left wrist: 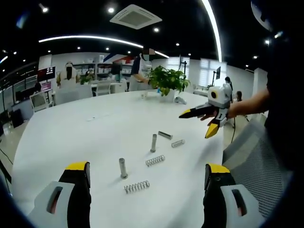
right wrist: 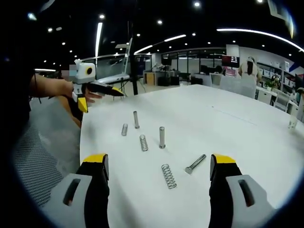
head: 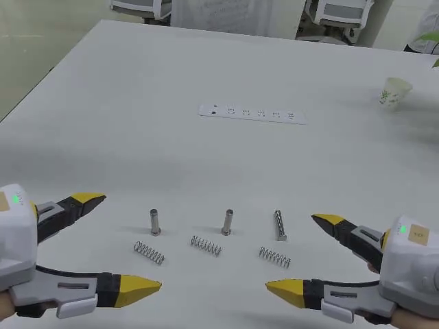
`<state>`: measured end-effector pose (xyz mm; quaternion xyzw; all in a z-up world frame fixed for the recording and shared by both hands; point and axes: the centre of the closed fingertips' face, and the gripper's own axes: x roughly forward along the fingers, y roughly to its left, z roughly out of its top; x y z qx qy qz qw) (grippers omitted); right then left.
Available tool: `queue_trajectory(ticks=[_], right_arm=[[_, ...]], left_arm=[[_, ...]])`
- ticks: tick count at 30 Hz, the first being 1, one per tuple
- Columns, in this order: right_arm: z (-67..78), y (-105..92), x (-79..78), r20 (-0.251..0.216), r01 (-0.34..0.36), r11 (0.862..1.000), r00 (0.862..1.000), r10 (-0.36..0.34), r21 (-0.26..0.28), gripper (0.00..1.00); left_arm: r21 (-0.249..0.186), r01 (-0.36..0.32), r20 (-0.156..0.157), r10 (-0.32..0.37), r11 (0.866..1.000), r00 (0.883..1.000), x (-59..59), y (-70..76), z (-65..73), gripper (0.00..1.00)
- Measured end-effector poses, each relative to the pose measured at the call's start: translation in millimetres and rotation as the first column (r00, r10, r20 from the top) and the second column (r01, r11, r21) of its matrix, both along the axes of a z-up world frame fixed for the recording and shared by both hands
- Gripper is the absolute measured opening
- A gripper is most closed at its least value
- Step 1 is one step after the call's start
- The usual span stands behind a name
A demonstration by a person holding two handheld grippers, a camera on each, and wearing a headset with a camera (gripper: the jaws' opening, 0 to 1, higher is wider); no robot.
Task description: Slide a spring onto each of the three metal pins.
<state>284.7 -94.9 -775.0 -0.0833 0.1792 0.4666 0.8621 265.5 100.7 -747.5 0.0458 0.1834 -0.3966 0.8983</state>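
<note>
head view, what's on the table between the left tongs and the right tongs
Two upright pins, one pin lying flat, and three loose springs just in front, as the head view shows.

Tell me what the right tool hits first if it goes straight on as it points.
Probably the nearest spring, lying ahead between the open jaws of the right tool, with the lying pin just beside it. The tool's height above the table is unclear, so it might pass over.
</note>
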Motion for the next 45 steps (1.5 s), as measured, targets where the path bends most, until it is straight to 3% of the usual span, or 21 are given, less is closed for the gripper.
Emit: queue_trajectory(ticks=[35, 45], right_arm=[[0.8, 3.3, 1.9, -0.016, -0.016, 1.0, 1.0, 0.016, 0.001, 0.86], [5.1, 4.9, 9.6, -0.026, -0.022, 1.0, 0.999, 0.022, 0.0, 0.84]], left_arm=[[0.003, -0.001, -0.003, 0.001, 1.0, 1.0, -1.1, 3.1, 0.1, 0.98], [0.003, 0.0, -0.004, 0.0, 1.0, 1.0, -0.5, 2.9, -0.1, 0.98]])
